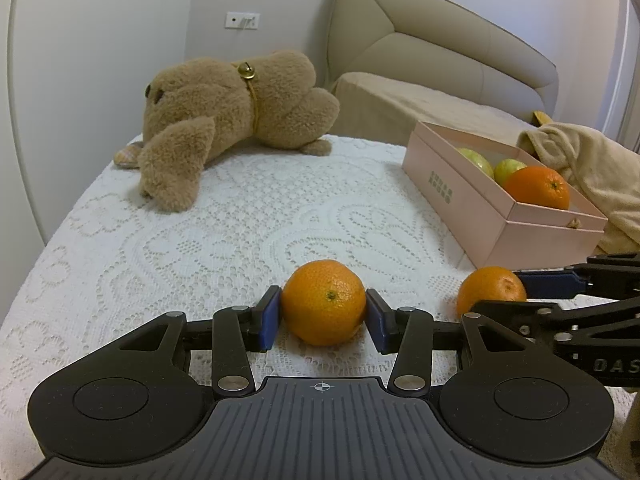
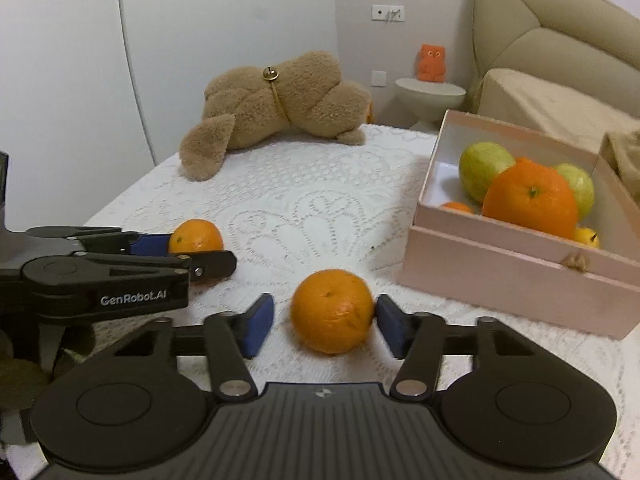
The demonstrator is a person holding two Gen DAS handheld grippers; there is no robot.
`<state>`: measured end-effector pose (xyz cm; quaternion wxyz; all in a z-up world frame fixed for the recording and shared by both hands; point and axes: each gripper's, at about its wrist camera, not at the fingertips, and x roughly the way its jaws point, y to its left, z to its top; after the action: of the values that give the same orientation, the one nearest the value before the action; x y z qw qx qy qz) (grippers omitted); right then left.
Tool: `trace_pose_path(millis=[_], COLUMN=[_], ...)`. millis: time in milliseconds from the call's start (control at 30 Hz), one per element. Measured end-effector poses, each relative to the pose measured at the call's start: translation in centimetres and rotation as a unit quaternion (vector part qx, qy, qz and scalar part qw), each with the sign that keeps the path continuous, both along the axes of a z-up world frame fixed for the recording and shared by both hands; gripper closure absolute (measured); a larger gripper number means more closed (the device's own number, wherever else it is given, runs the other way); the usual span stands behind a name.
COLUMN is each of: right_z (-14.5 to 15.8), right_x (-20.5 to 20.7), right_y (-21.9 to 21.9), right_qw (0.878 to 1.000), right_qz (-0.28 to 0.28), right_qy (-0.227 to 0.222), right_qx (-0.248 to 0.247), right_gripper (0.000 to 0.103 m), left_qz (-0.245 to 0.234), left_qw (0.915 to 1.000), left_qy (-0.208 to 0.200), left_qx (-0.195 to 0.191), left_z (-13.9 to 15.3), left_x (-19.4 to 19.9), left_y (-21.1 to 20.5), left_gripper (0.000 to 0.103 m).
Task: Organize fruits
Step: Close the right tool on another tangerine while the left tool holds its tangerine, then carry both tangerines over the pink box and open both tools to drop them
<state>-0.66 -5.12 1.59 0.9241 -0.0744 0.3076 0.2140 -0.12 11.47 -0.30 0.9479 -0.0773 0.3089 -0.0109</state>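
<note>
The left tongs [image 1: 323, 316] clamp one orange [image 1: 323, 302] on the lace-covered counter [image 1: 240, 216]. The right tongs [image 2: 325, 322] bracket another orange [image 2: 333, 310], only the right pad touching it. Only the right view shows the pink box's [image 2: 516, 276] lower fruit and the orange owl [image 2: 431, 62].

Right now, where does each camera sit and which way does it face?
Left wrist view: rides the left gripper, looking forward across the white lace cloth; its jaws clamp one round orange fruit.
Right wrist view: rides the right gripper, facing likewise; its jaws flank a second round orange fruit, one pad clear.
Shared: both fruits, the brown plush toy, the pink cardboard box, each other's gripper.
</note>
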Motion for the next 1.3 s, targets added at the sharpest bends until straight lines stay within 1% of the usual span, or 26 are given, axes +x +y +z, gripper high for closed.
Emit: trace_pose_path(millis=[133, 267, 400, 533, 1000, 1100, 1133, 1167, 1200, 1233, 1267, 1300], right_z=[0.1, -0.1, -0.5, -1.0, -0.6, -0.7, -0.5, 0.0, 0.9, 2.4, 4.2, 6.5], right_x=[-0.3, -0.5, -0.1, 0.6, 0.0, 0.3, 0.4, 0.5, 0.7, 0.9, 1.0, 1.2], right_y=[-0.6, -0.8, -0.6, -0.7, -0.8, -0.9, -1.0, -1.1, -1.3, -1.6, -1.8, -2.2], right_qw=[1.0, 1.0, 1.0, 1.0, 1.0, 1.0, 1.0, 1.0, 0.999, 0.999, 0.999, 0.998], right_qz=[0.003, 0.006, 0.001, 0.001, 0.005, 0.0, -0.002, -0.004, -0.005, -0.002, -0.001, -0.003], right_qy=[0.008, 0.004, 0.007, 0.019, 0.012, 0.016, 0.016, 0.016, 0.011, -0.002, -0.018, -0.043], right_qx=[0.006, 0.009, 0.002, 0.012, 0.014, 0.015, 0.016, 0.021, 0.03, 0.039, 0.045, 0.051], right_gripper=[0.057, 0.057, 0.056, 0.056, 0.056, 0.056, 0.056, 0.056, 0.057, 0.057, 0.057, 0.057], left_qz=[0.0, 0.0, 0.0, 0.0, -0.001, 0.002, 0.001, -0.005, -0.008, -0.01, -0.015, -0.02], left_qw=[1.0, 1.0, 1.0, 1.0, 1.0, 1.0, 1.0, 0.9997, 0.9992, 0.9984, 0.9964, 0.994], left_qy=[0.0, 0.0, 0.0, 0.0, 0.001, 0.002, 0.003, -0.002, -0.016, -0.037, -0.074, -0.103], left_qx=[0.001, 0.003, 0.004, 0.003, 0.005, 0.003, -0.006, -0.022, -0.036, -0.041, -0.037, -0.032], left_z=[0.0, 0.0, 0.0, 0.0, 0.0, 0.2, 0.6, 1.4, 2.9, 4.5, 7.2, 9.4], left_x=[0.0, 0.0, 0.1, 0.0, 0.0, 0.2, 0.5, 1.0, 1.7, 2.1, 2.6, 2.9], left_y=[0.1, 0.0, 0.0, -0.1, -0.1, 0.0, 0.1, 0.4, 0.6, 0.5, 0.3, -0.1], left_gripper=[0.054, 0.053, 0.053, 0.053, 0.053, 0.055, 0.055, 0.055, 0.055, 0.055, 0.055, 0.055])
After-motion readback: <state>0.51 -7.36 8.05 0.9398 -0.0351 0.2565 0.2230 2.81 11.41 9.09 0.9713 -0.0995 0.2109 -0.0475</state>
